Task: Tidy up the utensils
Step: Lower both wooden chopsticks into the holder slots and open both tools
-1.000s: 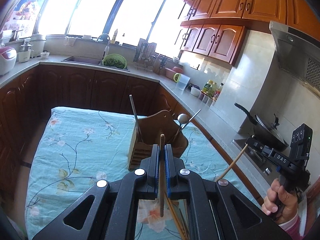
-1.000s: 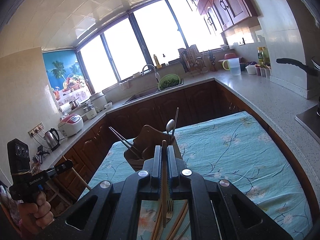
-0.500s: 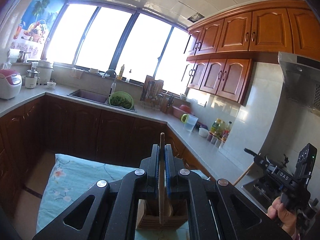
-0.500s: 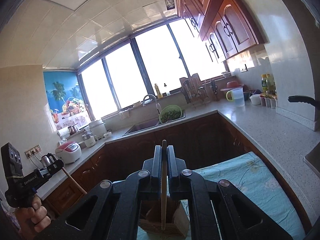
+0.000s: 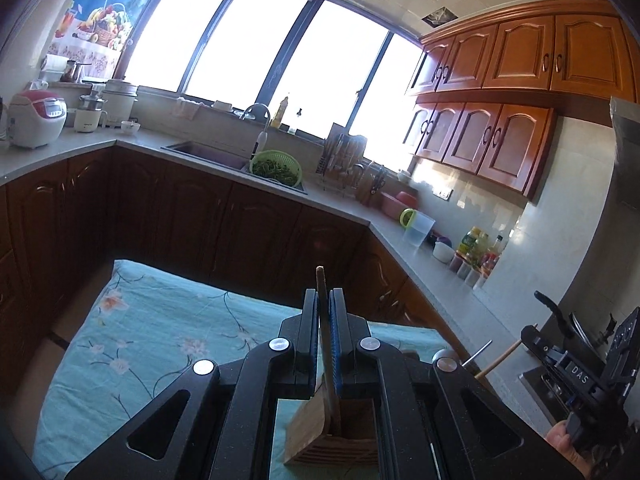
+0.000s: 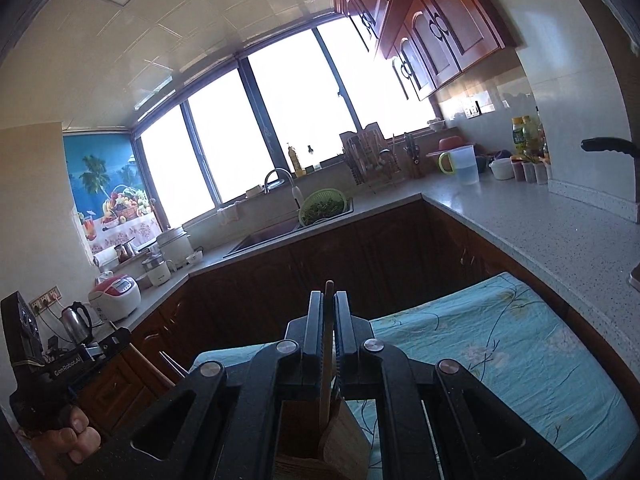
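On the floral blue tablecloth (image 5: 152, 328), under the wide kitchen windows, my wooden utensil holder (image 5: 332, 436) stands just below both of my grippers. My left gripper (image 5: 324, 300) has its jaws closed on a wooden chopstick (image 5: 325, 344), held upright, and its lower end appears to dip into the holder's compartment, though I cannot tell if it touches bottom. My right gripper (image 6: 329, 304) is likewise clamped on a second chopstick (image 6: 327, 360), which points down toward the holder (image 6: 340, 440) beside its tall back panel. From the left view I make out a metal handle (image 5: 478, 350) poking up at the holder's far side, so some pieces look already stowed. I judge these two chopsticks are at the drop-in stage, not yet released. Whether more utensils lie on the cloth I cannot see from here.
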The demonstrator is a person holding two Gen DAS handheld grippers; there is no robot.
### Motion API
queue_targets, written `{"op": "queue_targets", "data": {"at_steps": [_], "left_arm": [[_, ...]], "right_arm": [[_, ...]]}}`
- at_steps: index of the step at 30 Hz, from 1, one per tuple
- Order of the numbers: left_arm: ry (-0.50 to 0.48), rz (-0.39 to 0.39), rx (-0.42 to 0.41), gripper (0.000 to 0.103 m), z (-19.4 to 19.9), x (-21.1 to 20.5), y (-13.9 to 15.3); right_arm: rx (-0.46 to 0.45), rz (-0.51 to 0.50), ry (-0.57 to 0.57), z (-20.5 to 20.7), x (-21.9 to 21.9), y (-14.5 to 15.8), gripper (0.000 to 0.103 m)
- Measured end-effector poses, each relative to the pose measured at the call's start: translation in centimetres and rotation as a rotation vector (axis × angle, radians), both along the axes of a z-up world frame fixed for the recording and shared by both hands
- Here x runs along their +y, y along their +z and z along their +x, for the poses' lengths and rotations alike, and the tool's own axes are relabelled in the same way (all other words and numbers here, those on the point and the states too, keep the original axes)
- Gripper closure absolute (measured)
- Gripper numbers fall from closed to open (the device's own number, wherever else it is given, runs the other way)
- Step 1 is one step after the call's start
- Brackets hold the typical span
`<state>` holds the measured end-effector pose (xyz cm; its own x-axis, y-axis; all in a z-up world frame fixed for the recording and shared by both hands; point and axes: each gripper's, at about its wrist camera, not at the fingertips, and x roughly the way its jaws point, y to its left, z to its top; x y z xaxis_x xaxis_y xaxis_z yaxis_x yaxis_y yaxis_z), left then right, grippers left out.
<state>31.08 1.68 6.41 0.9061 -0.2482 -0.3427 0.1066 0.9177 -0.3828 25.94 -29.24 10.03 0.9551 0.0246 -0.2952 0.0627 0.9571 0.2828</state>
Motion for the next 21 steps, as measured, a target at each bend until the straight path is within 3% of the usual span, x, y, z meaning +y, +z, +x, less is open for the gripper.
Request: {"op": "queue_targets", "data": {"at_steps": [5,14,18,19,20,21], "left_arm": [[-0.024,0.021,0.034,0.098,1.3,-0.7,-1.1],[-0.036,0.058,0.049,0.098,2.9,-0.1,0.7],[-0.038,0.066,0.064,0.097,3.1,0.1,0.9],[-0.036,0.065,0.07,0.088,2.7,0.3,0.6],[-0.03,0.057,0.069,0.073,1.9,0.5,0.3],[-0.026,0.043,0.059,0.065,1.6,0.7,0.4]], "right_arm": [[0.069,-0.004,0.017,1.0,0.4,-2.5,0.098],[0.088,0.001,0.022,1.1,0.2,-2.2,0.097],[0.094,0.016,0.028,1.2,0.1,-2.2,0.092],[0.094,0.02,0.028,1.2,0.0,-2.2,0.087],[0.091,0.023,0.03,1.0,0.0,-2.2,0.083],[0.085,0.027,0.033,0.8,0.0,-2.0,0.064]]}}
